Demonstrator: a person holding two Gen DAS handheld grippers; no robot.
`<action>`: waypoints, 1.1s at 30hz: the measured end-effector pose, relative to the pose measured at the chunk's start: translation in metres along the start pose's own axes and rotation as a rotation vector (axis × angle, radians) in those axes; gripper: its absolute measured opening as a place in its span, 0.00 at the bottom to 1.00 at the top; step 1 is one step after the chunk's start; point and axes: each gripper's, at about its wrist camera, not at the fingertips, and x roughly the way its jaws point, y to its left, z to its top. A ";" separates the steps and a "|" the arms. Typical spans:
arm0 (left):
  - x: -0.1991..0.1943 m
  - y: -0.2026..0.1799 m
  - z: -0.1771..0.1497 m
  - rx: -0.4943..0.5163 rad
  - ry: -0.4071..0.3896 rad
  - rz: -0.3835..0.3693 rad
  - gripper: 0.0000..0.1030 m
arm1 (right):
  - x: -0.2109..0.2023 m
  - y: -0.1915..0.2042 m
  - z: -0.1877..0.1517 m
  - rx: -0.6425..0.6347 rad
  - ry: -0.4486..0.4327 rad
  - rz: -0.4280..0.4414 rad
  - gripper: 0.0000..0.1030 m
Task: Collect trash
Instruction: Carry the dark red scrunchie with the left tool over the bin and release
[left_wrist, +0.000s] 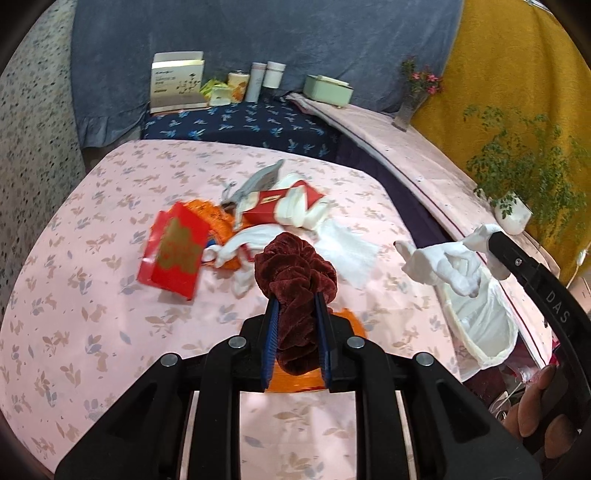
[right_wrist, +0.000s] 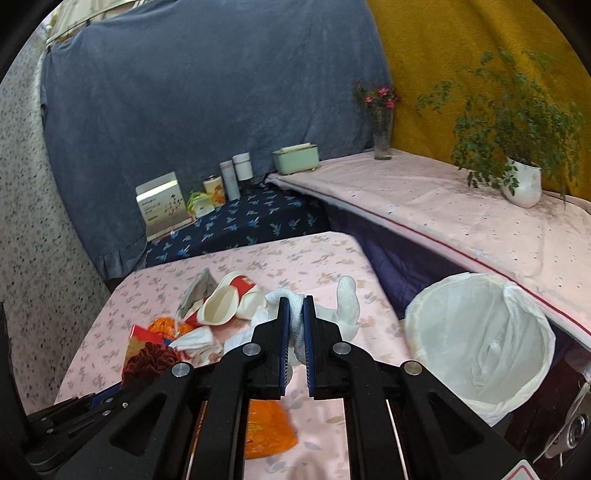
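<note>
My left gripper (left_wrist: 295, 301) is shut on a dark red velvet scrunchie (left_wrist: 295, 277) and holds it above the pink table; the scrunchie also shows in the right wrist view (right_wrist: 149, 362). My right gripper (right_wrist: 295, 306) is shut on a white glove (right_wrist: 347, 306), seen in the left wrist view (left_wrist: 443, 264) held beside the bin. The bin with a white liner (right_wrist: 480, 332) stands right of the table. A trash pile lies mid-table: a red packet (left_wrist: 173, 251), a crushed red-and-white paper cup (left_wrist: 291, 203), white tissues (left_wrist: 347, 251), orange wrappers (right_wrist: 266, 428).
The pink floral table (left_wrist: 92, 295) drops off at its right edge toward the bin. Behind it a dark blue shelf holds a white box (left_wrist: 177, 81), jars and a green box (left_wrist: 327, 90). A potted plant (right_wrist: 521, 181) and a flower vase (right_wrist: 382, 136) stand on the right ledge.
</note>
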 end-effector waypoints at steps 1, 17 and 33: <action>0.000 -0.007 0.001 0.013 -0.003 -0.006 0.17 | -0.003 -0.006 0.002 0.007 -0.007 -0.008 0.07; 0.039 -0.161 0.004 0.254 0.074 -0.232 0.18 | -0.020 -0.134 0.008 0.131 -0.029 -0.194 0.07; 0.101 -0.268 -0.016 0.399 0.193 -0.371 0.28 | -0.006 -0.213 -0.004 0.205 0.014 -0.308 0.09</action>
